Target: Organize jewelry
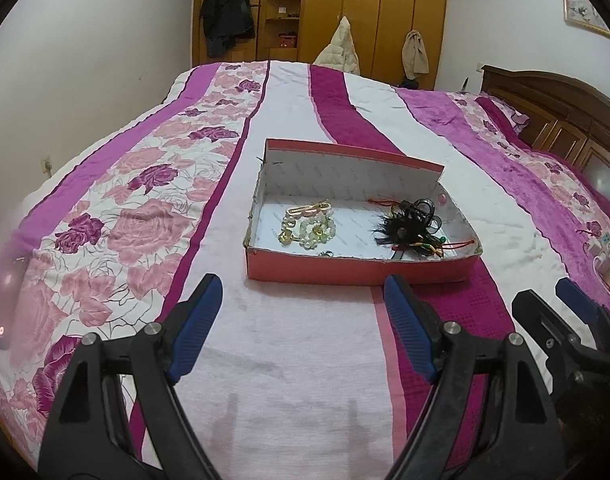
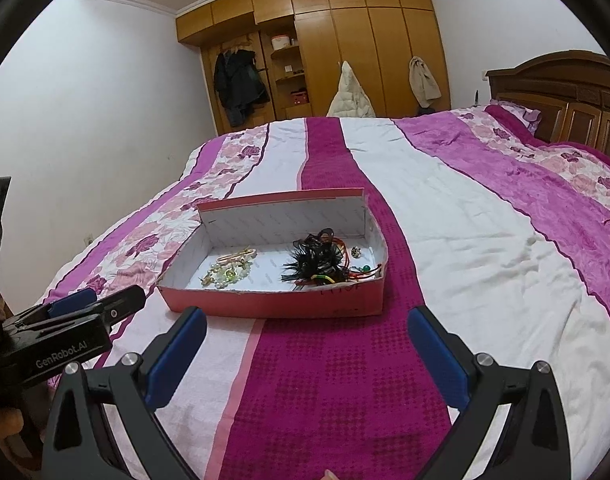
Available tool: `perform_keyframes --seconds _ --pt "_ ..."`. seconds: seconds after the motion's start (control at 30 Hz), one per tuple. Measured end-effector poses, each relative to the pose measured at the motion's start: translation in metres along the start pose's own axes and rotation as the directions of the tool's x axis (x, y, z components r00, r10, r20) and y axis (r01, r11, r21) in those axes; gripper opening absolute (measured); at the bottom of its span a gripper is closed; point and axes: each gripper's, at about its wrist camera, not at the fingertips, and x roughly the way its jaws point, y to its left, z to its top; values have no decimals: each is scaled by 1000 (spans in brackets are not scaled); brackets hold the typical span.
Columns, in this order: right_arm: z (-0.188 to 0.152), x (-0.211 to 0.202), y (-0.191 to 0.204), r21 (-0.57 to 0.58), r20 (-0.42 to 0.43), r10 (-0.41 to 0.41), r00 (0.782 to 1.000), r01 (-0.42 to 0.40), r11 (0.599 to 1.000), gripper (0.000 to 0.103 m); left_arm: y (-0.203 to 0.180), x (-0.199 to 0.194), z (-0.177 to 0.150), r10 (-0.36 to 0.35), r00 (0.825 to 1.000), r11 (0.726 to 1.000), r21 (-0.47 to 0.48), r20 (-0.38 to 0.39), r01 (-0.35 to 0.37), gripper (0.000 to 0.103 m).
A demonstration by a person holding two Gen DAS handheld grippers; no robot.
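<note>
I see a shallow red cardboard box (image 1: 357, 268) with a white lining lying open on the striped pink bedspread (image 1: 289, 360), just ahead of both claws. Inside, pale green beads (image 1: 309, 232) and a gold clip (image 1: 309, 210) sit left; a black feathered hairpiece (image 1: 409, 226) with coloured cords sits right. My left gripper (image 1: 303, 328) and right gripper (image 2: 307, 354) stand wide apart, holding nothing.

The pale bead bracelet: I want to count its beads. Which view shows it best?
The left wrist view: the pale bead bracelet lies nearer and larger in the red box. The right wrist view shows it smaller, partly behind the rim.
</note>
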Motion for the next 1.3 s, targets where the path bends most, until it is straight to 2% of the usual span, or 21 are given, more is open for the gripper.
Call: perform_keyframes --seconds 1.3 --pt "1 -1 -3 0 1 2 1000 -2 1000 103 3 -3 2 2 1000 1000 -6 11 -2 76"
